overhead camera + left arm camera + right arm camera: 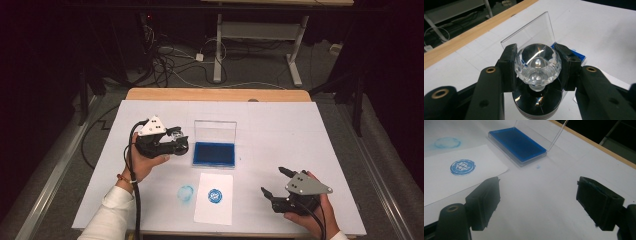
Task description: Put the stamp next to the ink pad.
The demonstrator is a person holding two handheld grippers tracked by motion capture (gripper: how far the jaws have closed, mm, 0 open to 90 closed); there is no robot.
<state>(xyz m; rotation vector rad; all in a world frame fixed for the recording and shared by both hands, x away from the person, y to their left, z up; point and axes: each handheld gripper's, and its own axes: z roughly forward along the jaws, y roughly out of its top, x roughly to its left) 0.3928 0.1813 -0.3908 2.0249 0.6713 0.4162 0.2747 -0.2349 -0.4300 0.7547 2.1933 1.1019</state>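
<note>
The stamp (537, 67) sits clamped in my left gripper (537, 66), the two black jaws pressed against opposite sides of its clear faceted knob. In the left gripper view I look straight onto the top of that knob, with a short clear neck and a round black base showing beyond it, so the stamp's long axis runs from knob to base, crosswise to the jaws, with the base end toward the table. In the high view the left gripper (175, 142) hangs over the left middle of the white table cover (300, 130), just to the left of the ink pad (214, 153), and the stamp (176, 136) is a small glinting shape at its tip; I cannot tell from there whether the base touches anything. The ink pad is a flat blue rectangle in a clear case, with its transparent lid (215, 131) standing upright along the far edge.

My right gripper (537, 202) is at the near right of the table with its jaws spread wide apart, nothing between them, just bare white cover below. Ahead of it in the right gripper view lies a white sheet of paper (439, 182) bearing a round blue imprint (463, 167), and beside the paper a fainter blue ring smudge (447, 142) on the cover itself
</note>
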